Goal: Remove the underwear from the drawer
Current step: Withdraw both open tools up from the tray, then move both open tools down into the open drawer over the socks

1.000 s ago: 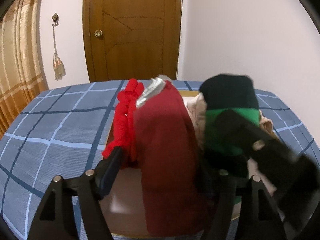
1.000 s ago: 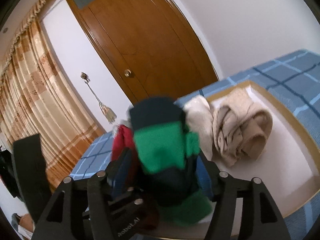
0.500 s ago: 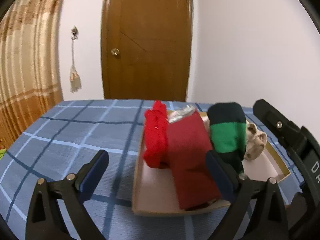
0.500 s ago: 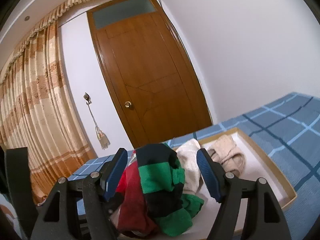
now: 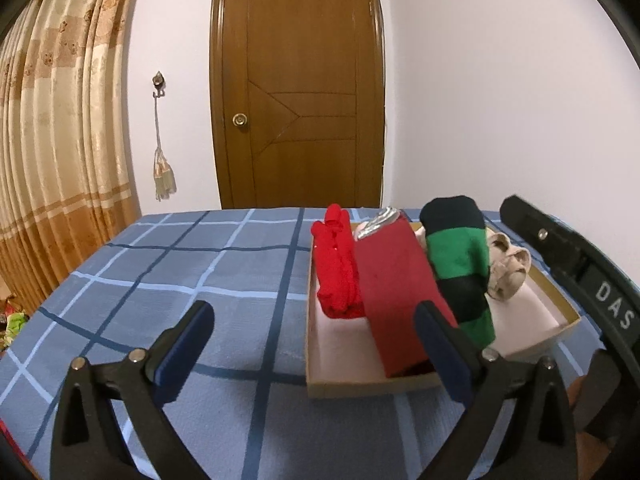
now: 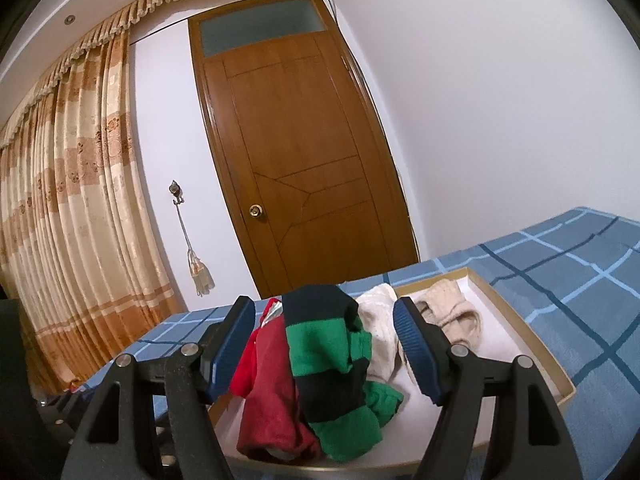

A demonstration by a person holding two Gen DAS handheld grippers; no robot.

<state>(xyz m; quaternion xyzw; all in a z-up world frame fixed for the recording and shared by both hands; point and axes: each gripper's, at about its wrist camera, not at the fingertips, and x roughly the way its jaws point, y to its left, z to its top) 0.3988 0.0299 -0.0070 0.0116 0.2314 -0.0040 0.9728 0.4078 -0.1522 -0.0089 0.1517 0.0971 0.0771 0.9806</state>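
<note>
The left gripper [image 5: 312, 344] hangs with jaws apart over the bedspread [image 5: 160, 280]; the underwear [image 5: 394, 288] stands folded in the drawer [image 5: 360, 390]; the right gripper [image 6: 324, 344], jaws apart, should drop squarely over the green-striped pair [image 6: 328, 352] before pinching.

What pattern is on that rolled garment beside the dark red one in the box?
Broad green and black stripes on the striped garment; the left wrist view shows it best.

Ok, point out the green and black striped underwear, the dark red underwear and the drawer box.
Green and black striped underwear [image 5: 458, 256]: left wrist view, on its upper green band.
Dark red underwear [image 5: 394, 284]: left wrist view, middle of its flat side.
Drawer box [image 5: 360, 389]: left wrist view, near front wall.
</note>
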